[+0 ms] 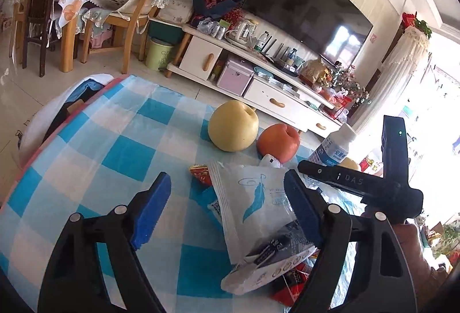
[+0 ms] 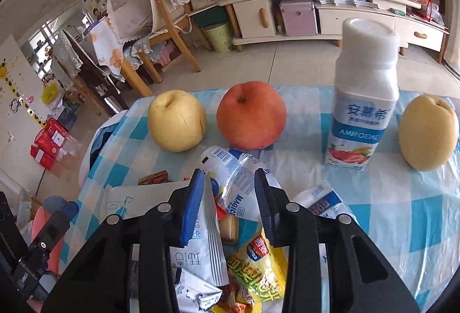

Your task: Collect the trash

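A pile of wrappers lies on the blue-checked tablecloth (image 1: pixel 120 152). In the left wrist view a white packet with a blue feather (image 1: pixel 256 203) lies between my open left gripper's (image 1: pixel 230 206) fingers, close to the right finger. In the right wrist view my right gripper (image 2: pixel 230 198) is open over the pile: a clear-white MAGIC wrapper (image 2: pixel 235 183), a white pleated packet (image 2: pixel 210 232) beside its left finger and a yellow packet (image 2: pixel 258 261) below. The right gripper's body (image 1: pixel 373 178) shows in the left wrist view.
Two yellow pears (image 2: pixel 176 120) (image 2: pixel 428 132), an orange-red apple (image 2: pixel 251 114) and a white yogurt bottle (image 2: pixel 363 100) stand beyond the pile. A small red wrapper (image 1: pixel 199 170) lies left of it. Chairs, a green bin (image 1: pixel 158 53) and a TV cabinet stand beyond the table.
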Action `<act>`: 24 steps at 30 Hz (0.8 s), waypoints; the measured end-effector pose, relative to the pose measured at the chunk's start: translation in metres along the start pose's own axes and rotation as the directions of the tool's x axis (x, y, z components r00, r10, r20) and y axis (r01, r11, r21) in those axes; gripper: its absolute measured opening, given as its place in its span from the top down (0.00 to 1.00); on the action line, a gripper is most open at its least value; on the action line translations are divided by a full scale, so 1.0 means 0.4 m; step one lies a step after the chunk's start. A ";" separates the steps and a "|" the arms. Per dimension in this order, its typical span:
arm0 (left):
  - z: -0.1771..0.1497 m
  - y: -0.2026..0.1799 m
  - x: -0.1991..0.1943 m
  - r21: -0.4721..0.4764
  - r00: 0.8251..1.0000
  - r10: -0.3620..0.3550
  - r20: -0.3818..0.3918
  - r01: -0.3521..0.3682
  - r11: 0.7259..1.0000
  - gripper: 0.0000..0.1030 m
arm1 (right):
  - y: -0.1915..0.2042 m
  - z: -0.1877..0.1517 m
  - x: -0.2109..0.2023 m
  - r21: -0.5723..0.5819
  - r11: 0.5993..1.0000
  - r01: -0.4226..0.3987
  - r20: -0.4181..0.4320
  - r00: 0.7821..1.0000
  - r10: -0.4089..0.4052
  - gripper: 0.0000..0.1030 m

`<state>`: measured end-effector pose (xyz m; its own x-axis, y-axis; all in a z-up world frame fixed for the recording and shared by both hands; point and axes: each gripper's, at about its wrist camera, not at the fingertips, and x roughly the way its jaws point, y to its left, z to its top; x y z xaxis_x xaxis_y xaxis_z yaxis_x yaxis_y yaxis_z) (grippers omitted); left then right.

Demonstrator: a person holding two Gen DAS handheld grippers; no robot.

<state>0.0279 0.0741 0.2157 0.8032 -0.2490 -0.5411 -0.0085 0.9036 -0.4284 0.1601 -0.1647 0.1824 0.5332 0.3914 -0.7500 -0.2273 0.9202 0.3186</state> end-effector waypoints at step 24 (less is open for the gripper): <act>-0.053 -0.010 0.085 -0.007 0.981 -0.002 -0.195 0.001 1.000 0.51 | -0.017 -0.019 0.053 -0.059 0.982 -0.177 -0.059 0.983 0.174 0.57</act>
<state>0.0428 0.0545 0.1838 0.6719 -0.3143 -0.6707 -0.0115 0.9010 -0.4337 0.1667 -0.1628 0.1599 0.4366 0.5444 -0.7163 -0.3657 0.8348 0.4115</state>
